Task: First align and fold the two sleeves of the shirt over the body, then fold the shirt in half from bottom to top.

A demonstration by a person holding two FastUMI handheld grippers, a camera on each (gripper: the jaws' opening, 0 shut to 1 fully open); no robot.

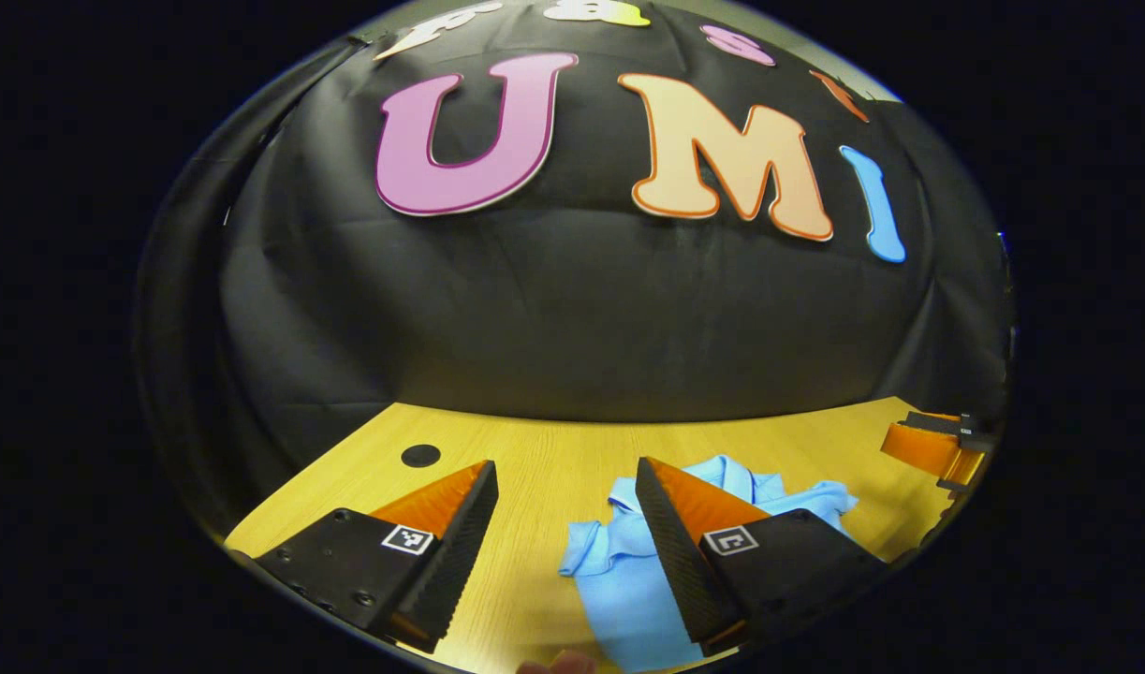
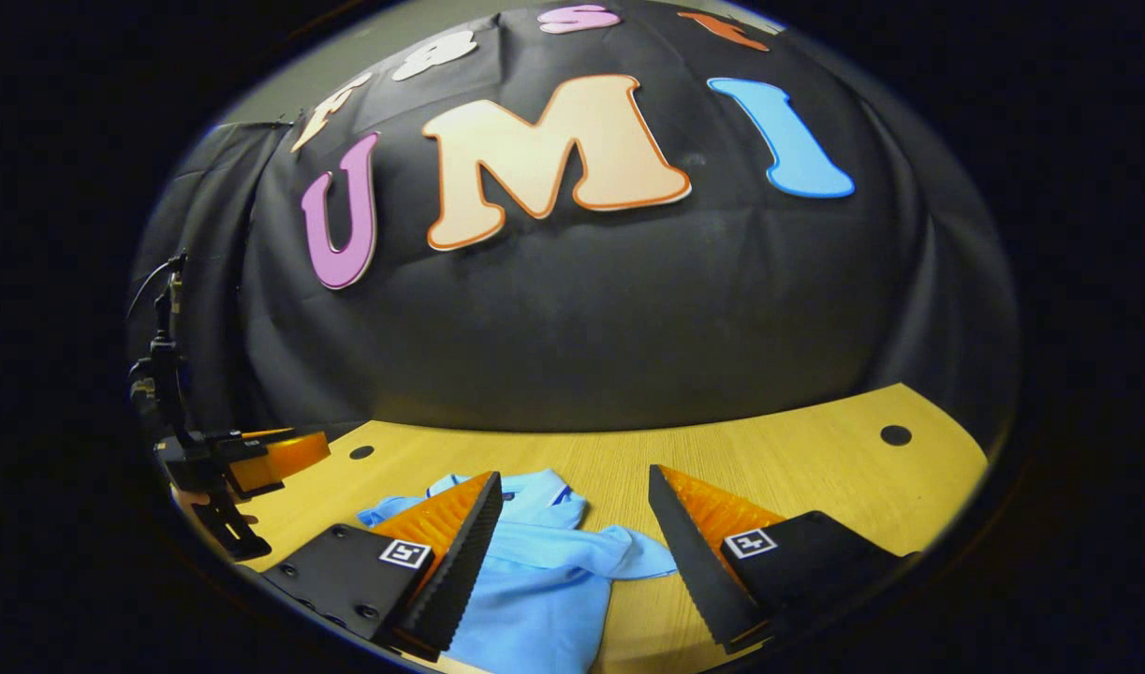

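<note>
Wooden table (image 1: 553, 459) ahead of and below claw, light grain. Round dark hole (image 1: 420, 456) in tabletop, ahead-left of claw in left gripper view. Two similar holes (image 2: 895, 434) (image 2: 361, 452) in right gripper view, far right and far left. Black cloth wall (image 1: 572, 318) beyond table.

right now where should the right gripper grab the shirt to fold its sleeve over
Grip the sleeve at its outer tip, coming from above on the right gripper's side. That tip of the shirt lies flat on the table, pointing out between the open jaws.

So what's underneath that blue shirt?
The blue shirt lies on the wooden table, whose bare top shows all around it. Whatever sits directly beneath the cloth is covered.
</note>
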